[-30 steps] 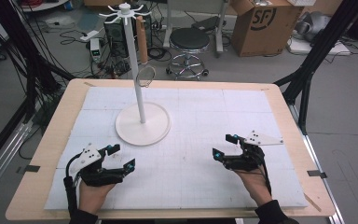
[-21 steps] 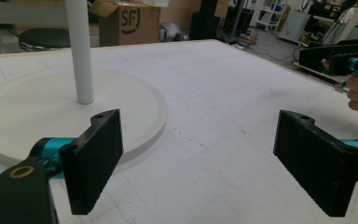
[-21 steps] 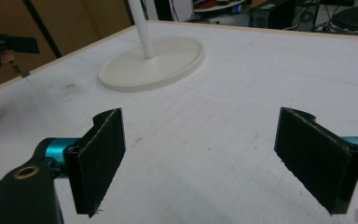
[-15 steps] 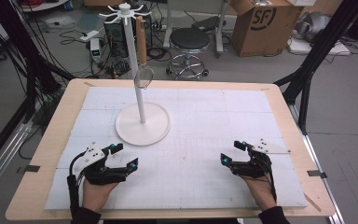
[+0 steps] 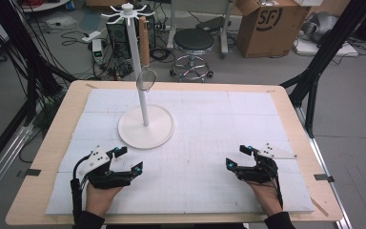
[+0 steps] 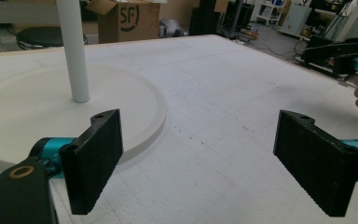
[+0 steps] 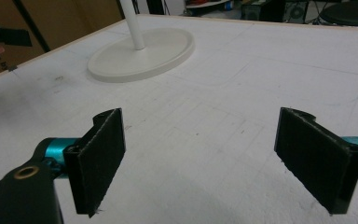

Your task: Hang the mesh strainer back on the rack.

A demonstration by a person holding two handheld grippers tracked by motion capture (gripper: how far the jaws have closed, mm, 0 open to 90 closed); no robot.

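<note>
Strainer (image 5: 146,80) hanging on stand (image 5: 146,128), handle vertical

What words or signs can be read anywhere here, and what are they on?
"SF": black logo on the side of the cardboard box on the floor beyond the table; it also shows on the box in the left gripper view.
Small device with a lit display on the floor: too small to read.

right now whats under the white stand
The white stand sits with its round base flat on the white mat that covers the wooden table. Whatever lies directly under the base is covered and can't be seen.
</note>
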